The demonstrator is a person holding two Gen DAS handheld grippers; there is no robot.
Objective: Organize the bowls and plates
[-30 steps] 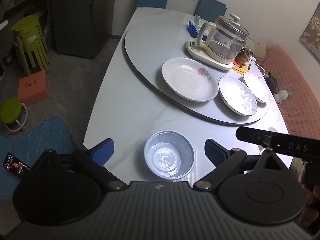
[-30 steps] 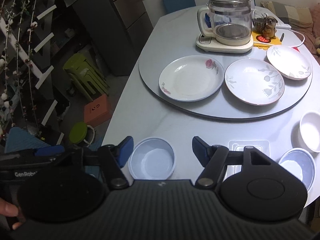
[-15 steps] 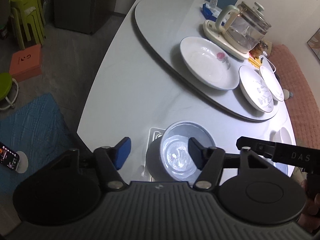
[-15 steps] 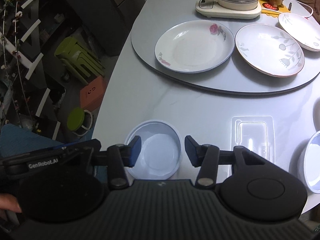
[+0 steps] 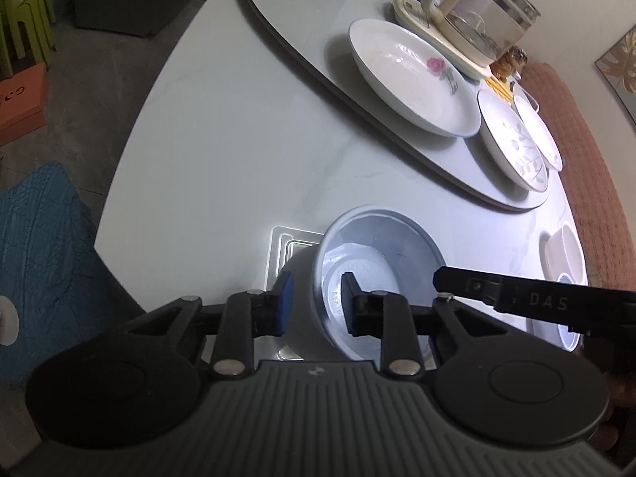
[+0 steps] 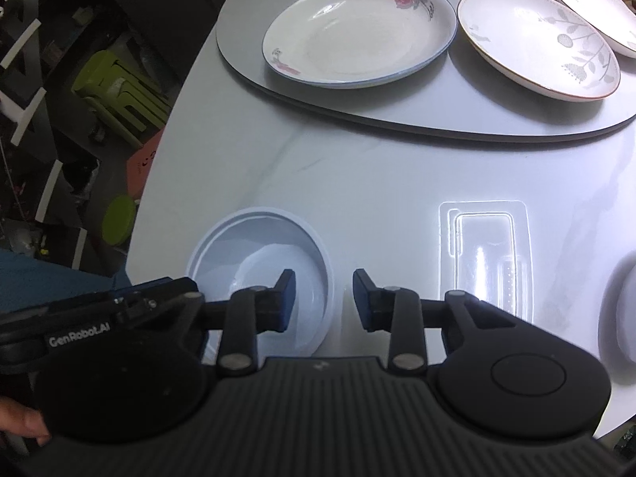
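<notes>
A pale blue bowl point(image 5: 377, 246) is near the table's front edge. My left gripper point(image 5: 316, 306) is closing over its left wall, one finger outside and one inside; contact is unclear. In the right wrist view the same bowl point(image 6: 254, 254) lies front left, and my right gripper point(image 6: 324, 300) straddles its right rim, one finger inside, one outside, partly open. Three plates sit on the turntable: a rose plate point(image 6: 357, 35), a leaf-pattern plate point(image 6: 536, 43) and a third point(image 6: 596, 12) at far right.
A clear plastic tray point(image 6: 485, 254) lies flat on the table right of the bowl. A white bowl point(image 5: 564, 254) and another bowl point(image 5: 566, 330) sit at the right edge. A glass kettle point(image 5: 477, 4) stands behind the plates. The turntable edge point(image 6: 397, 127) runs across the table.
Both grippers moved down and in to the blue bowl and narrowed, each with one finger inside the bowl and one outside.
</notes>
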